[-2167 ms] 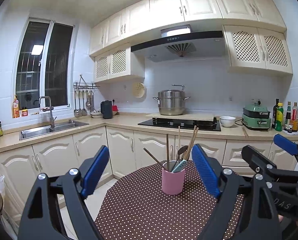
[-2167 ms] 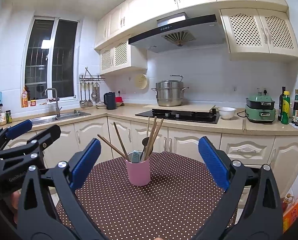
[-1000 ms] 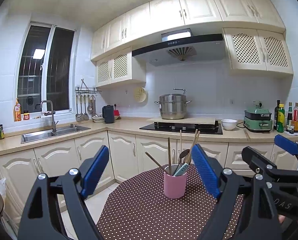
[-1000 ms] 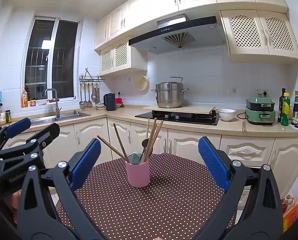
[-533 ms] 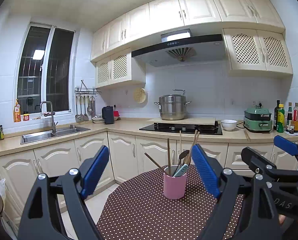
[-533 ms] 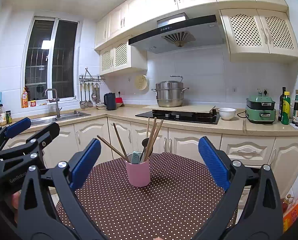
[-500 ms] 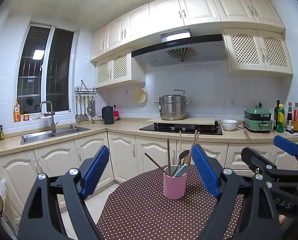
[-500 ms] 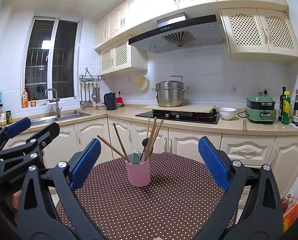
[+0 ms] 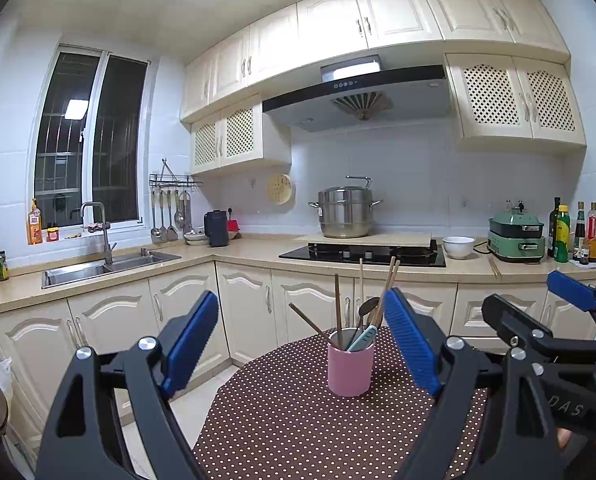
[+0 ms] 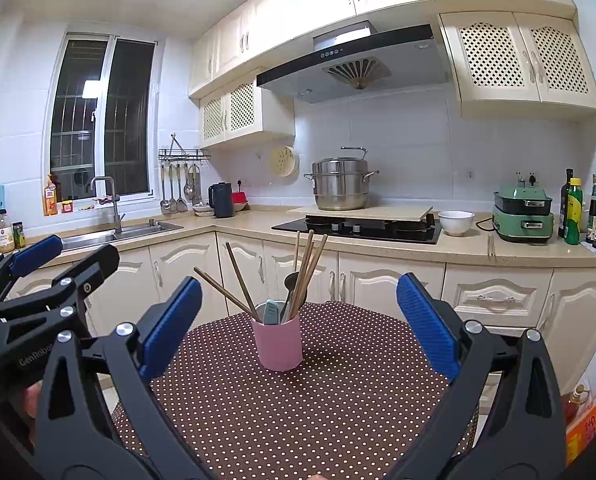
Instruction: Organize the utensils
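Both tools wide open and empty: left tool (image 9: 300, 344), right tool (image 10: 298, 326). Pink cup (image 10: 279, 346) of chopsticks (image 10: 312, 268) stands mid-frame on the dotted counter (image 10: 338, 408).
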`<state>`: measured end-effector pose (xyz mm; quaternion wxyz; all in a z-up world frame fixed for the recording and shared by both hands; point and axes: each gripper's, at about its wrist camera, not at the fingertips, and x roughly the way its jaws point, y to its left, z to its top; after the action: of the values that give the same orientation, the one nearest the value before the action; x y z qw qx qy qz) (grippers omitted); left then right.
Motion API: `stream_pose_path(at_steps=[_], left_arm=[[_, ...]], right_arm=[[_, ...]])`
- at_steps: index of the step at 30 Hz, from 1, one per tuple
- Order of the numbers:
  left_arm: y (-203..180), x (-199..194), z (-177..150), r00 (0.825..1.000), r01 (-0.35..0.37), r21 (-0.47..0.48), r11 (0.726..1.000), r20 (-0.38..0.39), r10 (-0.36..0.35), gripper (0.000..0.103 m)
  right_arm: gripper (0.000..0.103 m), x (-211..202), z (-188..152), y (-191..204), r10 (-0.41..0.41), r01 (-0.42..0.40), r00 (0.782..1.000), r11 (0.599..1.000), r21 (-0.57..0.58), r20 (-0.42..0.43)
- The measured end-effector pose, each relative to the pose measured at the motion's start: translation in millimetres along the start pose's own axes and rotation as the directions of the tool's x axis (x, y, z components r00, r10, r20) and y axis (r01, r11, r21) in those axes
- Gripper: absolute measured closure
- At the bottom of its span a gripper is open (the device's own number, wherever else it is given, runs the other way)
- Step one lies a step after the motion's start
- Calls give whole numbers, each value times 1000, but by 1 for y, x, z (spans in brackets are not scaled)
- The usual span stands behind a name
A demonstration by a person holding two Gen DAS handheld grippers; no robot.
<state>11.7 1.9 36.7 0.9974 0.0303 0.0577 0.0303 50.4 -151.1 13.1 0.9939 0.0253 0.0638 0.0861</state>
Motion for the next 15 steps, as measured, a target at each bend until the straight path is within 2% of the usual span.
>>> stream_pose_path(at_steps=[15], left_arm=[[-1,2,0,1000,1,5,1000,-3,-1,20]], right_arm=[[7,0,-2,-2,1,0,1000,1000,5,-7]])
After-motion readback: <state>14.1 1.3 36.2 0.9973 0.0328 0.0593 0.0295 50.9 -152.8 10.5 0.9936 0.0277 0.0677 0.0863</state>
